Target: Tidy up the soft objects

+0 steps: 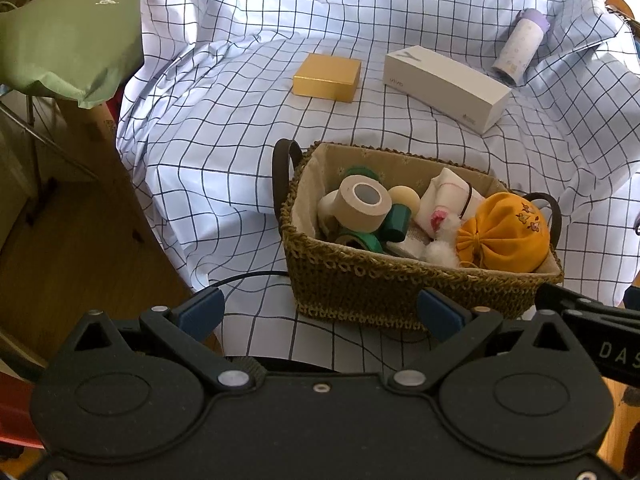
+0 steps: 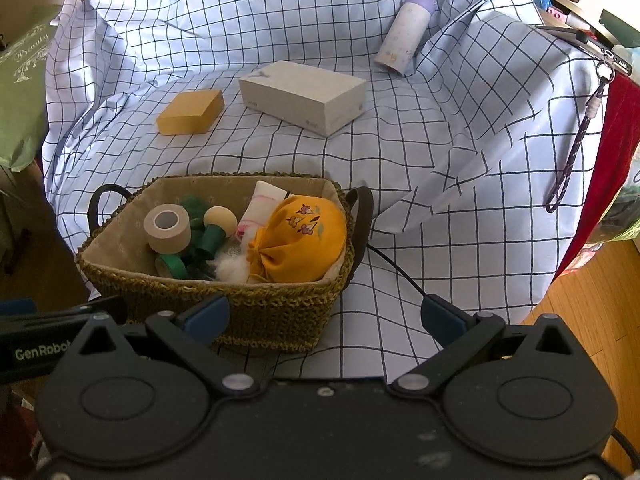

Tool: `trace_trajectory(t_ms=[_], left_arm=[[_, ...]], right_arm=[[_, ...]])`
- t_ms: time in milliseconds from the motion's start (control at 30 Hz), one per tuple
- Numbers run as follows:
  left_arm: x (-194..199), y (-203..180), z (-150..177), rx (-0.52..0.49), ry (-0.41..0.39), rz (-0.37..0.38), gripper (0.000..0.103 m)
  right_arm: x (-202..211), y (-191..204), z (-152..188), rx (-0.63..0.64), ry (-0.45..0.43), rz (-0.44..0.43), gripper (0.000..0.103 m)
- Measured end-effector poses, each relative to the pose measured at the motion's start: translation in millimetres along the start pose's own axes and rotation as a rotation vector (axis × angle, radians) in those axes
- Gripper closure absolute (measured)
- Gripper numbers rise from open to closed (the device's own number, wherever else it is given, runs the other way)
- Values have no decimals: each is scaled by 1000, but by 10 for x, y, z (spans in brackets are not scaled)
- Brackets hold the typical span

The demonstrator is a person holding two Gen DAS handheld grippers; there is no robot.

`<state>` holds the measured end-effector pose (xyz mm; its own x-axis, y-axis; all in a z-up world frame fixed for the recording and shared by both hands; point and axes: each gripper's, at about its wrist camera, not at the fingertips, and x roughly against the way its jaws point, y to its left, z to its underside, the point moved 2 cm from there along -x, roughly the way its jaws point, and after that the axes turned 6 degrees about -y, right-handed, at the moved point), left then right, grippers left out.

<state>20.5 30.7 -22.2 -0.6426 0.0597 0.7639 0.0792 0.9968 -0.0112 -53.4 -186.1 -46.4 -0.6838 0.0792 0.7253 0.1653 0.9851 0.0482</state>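
Centrally, woven basket (image 1: 400, 280) sits on checked cloth (image 1: 240, 168), holding orange drawstring pouch (image 1: 504, 232), white fluff (image 1: 440, 246), rolled white cloth (image 1: 444, 196), tape rolls. Left gripper (image 1: 320, 310): fingers spread, empty, just short of basket's near wall. Right gripper (image 2: 325, 314): fingers spread, empty, basket ahead and left. Pouch lies at basket's right end, nearer right gripper, gathered neck toward basket's middle. Gold box (image 1: 327, 78), white box (image 1: 446, 88), bottle (image 1: 518, 46) lie well beyond.

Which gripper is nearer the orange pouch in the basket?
Left, narrowly. The orange pouch lies just past the left gripper's right finger; from the right gripper it sits ahead-left. Both are open, short of the basket.
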Motion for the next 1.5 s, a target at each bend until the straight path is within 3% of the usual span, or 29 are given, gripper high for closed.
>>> trace_trajectory(t_ms=[1500], left_arm=[[-42,-7,22,-1,16,0,4]], right_arm=[[-49,-3,25,-9,20,-7,0]])
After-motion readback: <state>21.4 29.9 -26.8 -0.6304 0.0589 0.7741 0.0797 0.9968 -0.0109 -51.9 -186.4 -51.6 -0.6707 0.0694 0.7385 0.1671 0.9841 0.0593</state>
